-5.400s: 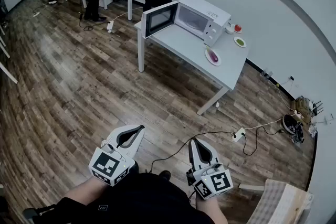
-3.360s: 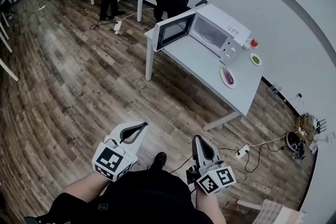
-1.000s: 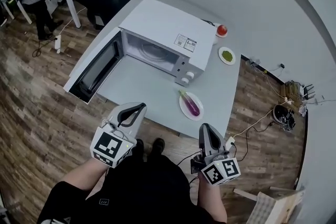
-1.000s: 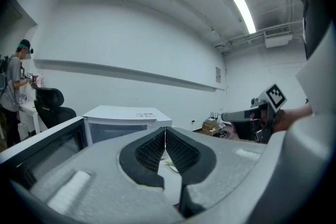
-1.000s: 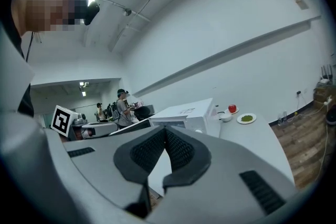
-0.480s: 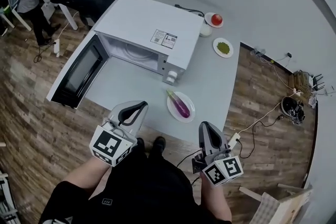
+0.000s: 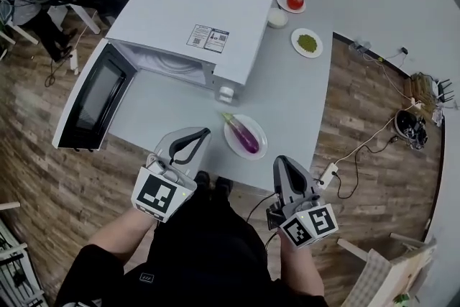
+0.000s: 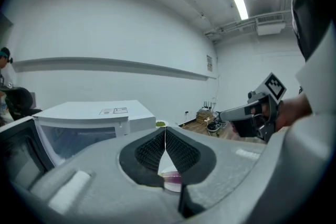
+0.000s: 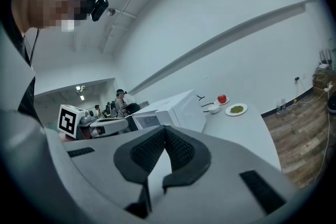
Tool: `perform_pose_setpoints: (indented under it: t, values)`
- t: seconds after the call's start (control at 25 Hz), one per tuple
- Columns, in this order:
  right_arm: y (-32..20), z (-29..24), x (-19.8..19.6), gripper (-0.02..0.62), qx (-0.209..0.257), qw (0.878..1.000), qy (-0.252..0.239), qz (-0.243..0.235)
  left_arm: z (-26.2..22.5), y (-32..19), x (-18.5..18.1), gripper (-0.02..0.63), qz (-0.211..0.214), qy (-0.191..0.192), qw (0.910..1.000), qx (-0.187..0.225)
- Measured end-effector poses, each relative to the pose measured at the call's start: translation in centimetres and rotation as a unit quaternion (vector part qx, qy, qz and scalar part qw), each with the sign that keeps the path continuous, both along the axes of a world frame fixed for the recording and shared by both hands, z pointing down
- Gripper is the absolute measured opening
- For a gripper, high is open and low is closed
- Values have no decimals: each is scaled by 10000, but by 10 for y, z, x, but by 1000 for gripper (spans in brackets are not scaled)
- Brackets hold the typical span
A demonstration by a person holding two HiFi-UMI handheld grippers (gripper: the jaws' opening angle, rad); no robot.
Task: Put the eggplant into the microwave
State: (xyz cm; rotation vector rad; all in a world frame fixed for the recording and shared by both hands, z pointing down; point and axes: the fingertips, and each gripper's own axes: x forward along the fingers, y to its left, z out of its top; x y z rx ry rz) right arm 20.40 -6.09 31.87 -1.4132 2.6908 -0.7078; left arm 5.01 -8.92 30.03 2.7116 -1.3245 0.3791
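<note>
Two empty tools, jaws closed, face the eggplant (image 7: 243, 134).
It lies on a plate (image 7: 261, 148) between the left tool (image 7: 203, 132) and right tool (image 7: 282, 162), just ahead, long axis slanting toward the open microwave (image 7: 188, 16).

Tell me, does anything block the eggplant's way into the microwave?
Nothing visible does. The eggplant lies on its plate, the door of the microwave hangs wide open, and only bare table lies between them.
</note>
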Motion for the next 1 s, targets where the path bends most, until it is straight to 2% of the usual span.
perform_pose_setpoints:
  t: [0.08,0.24,0.36,0.56,0.68,0.84,1.0]
  values:
    - [-2,12,1,14,-78,9999,53,37,10,-5,3,8,94,10,9999,-89]
    - [-7,36,1,14,-305,9993,-32,206,31,-16,10,8,306,-306,9991,25]
    - [-6,46,-7,14,-443,9988,-148,160,41,-22,16,8,498,-505,9973,194]
    - [-2,59,-11,14,-550,9983,-139,154,58,-22,24,9,828,-735,9937,165]
    - [-5,65,-8,14,-555,9981,-169,226,76,-19,31,19,1111,-1087,9877,186]
    - [-5,74,-3,14,-593,9975,-193,319,98,-15,43,102,1516,-1420,9781,163]
    - [-5,90,4,14,-677,9966,-215,428,124,-14,50,110,1793,-1970,9634,308]
